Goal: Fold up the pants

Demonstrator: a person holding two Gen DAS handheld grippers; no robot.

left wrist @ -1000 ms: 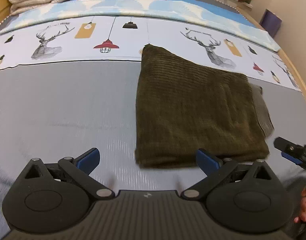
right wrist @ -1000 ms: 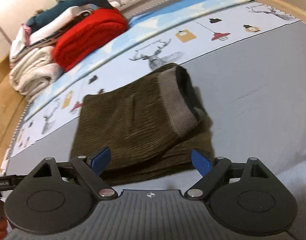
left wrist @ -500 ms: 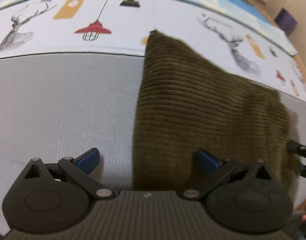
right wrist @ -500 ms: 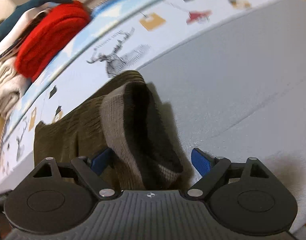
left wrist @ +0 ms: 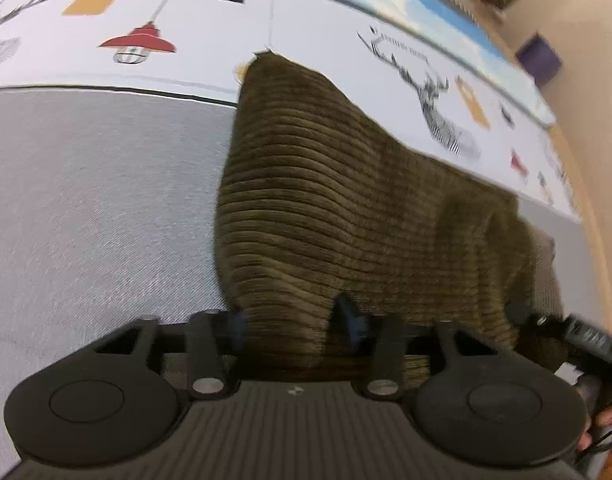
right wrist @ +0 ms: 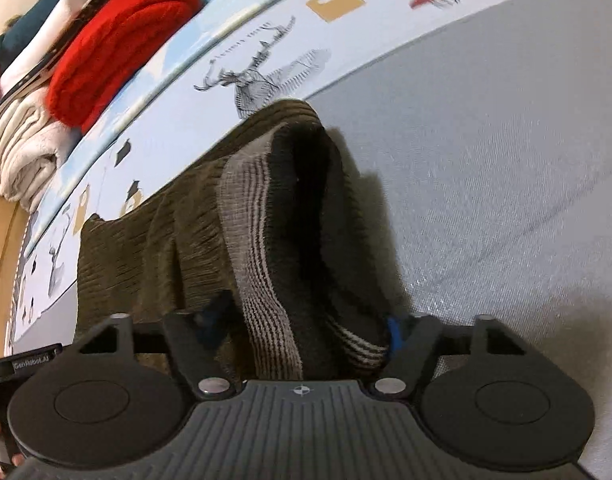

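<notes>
The pants [left wrist: 365, 208], olive corduroy and folded, lie on the bed [left wrist: 86, 200], partly on the grey sheet area and partly on the white band printed with deer and lamps.

Left gripper [left wrist: 292, 322]: jaws partly closed, fabric bunched between the two blue pads. It grasps the near edge of the pants close to their left corner. The fabric rises slightly at the grasp point.

Right gripper [right wrist: 302, 328]: jaws narrowed around the ribbed grey waistband [right wrist: 262, 280] at the near right end of the pants. The right pad [right wrist: 393, 330] presses against the striped band; the left pad is mostly hidden behind corduroy. The gripper is clamped on this waistband section, and the dark inside of the garment opening faces the camera.

In the left wrist view, the right gripper [left wrist: 561, 330] shows at the right edge, touching the pants' near right corner.

A red knit [right wrist: 122, 40] and folded pale towels [right wrist: 22, 148] are stacked at the far end of the bed, well apart from the pants.
</notes>
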